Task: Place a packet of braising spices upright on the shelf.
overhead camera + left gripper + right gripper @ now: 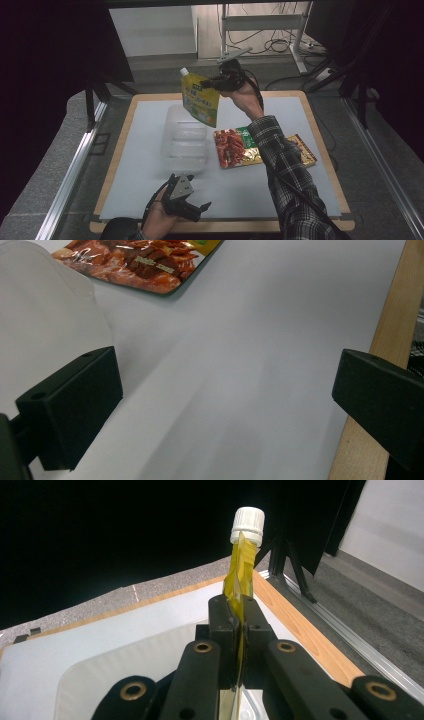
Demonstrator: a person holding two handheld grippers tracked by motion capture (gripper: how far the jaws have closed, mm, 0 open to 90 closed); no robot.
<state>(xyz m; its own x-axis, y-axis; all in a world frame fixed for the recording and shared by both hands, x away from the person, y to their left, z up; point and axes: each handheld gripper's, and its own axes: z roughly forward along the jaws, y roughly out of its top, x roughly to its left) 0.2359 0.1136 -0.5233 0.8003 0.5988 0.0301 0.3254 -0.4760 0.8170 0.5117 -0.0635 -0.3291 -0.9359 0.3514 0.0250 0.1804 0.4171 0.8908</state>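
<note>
Item: yellow spouted plastic refill pouch with white screw cap (pixel 200 96), pinched at its upper edge by the right gripper (pixel 214 82), hanging above the clear plastic storage bin (pixel 185 141). Left gripper (pixel 196 210) idle, jaws apart, empty. Risk: thin-edge grip, seemingly shallow; a swing could slip the pouch free, missing the bin.

Dim, dark-edged room; overhead light on the table; gripper views slightly soft.

A lab: dark curtains (pixel 45 60), aluminium rails (pixel 70 170), floor cables (pixel 280 45) around a table (pixel 320 145).
</note>
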